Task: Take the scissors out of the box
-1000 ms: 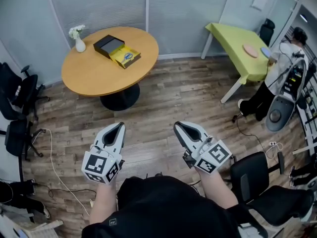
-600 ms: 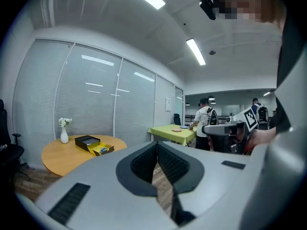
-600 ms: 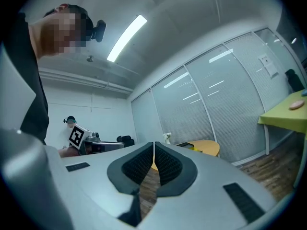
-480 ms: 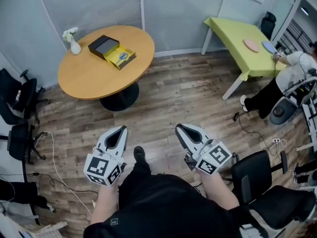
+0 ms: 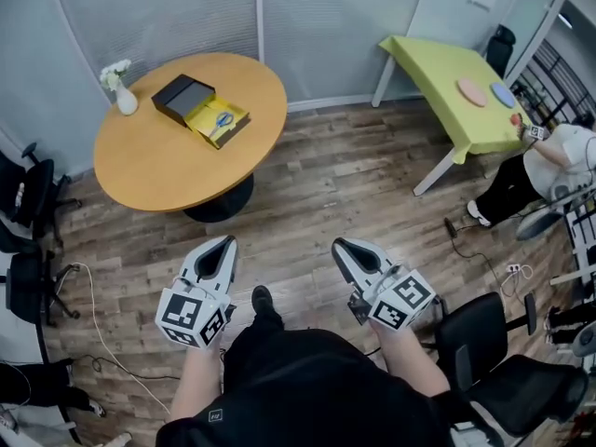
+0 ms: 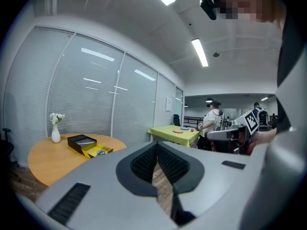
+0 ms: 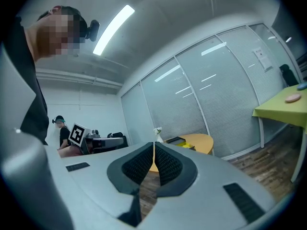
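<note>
A yellow box lies open on the round wooden table far ahead, with blue-handled scissors inside it. Its black lid rests beside it. My left gripper and right gripper hover side by side over the wooden floor, well short of the table. Both are shut and hold nothing. In the left gripper view the box shows small beyond the closed left gripper. In the right gripper view the table peeks out past the closed right gripper.
A white vase with flowers stands on the table's far left. A yellow-green table is at the back right, with a person beside it. Black office chairs line the left wall; another chair is at my right. A cable runs over the floor.
The view has shifted towards the round table, and a shoe now shows between the grippers. Both grippers keep their pose, shut. The person at the right has moved.
</note>
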A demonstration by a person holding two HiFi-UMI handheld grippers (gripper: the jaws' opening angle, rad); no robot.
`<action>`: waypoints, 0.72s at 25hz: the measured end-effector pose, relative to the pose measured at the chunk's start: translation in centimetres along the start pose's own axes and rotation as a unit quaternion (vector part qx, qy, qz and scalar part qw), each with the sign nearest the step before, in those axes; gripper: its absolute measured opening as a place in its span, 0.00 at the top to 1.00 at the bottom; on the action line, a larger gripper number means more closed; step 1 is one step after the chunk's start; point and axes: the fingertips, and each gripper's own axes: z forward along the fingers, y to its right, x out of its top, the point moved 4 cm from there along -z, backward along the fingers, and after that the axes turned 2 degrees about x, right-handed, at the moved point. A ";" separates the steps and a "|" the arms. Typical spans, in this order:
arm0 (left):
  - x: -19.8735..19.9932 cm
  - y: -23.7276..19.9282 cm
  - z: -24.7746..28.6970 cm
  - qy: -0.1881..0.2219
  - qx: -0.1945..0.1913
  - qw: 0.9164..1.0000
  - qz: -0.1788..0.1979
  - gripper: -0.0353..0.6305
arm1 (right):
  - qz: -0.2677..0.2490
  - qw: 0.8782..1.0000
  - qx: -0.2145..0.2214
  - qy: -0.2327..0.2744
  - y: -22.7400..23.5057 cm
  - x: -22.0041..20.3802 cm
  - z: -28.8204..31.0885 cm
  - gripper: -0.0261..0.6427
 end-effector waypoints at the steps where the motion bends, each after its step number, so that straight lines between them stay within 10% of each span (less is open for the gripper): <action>1: 0.1 -1.1 0.7 -0.001 -0.003 1.000 -0.001 0.93 | 0.005 1.000 -0.001 -0.001 0.6 0.1 1.2 0.90; 18: 2.7 -20.5 6.3 0.024 0.022 0.999 -0.015 0.93 | -0.005 0.998 0.044 -0.036 3.8 2.5 23.5 0.90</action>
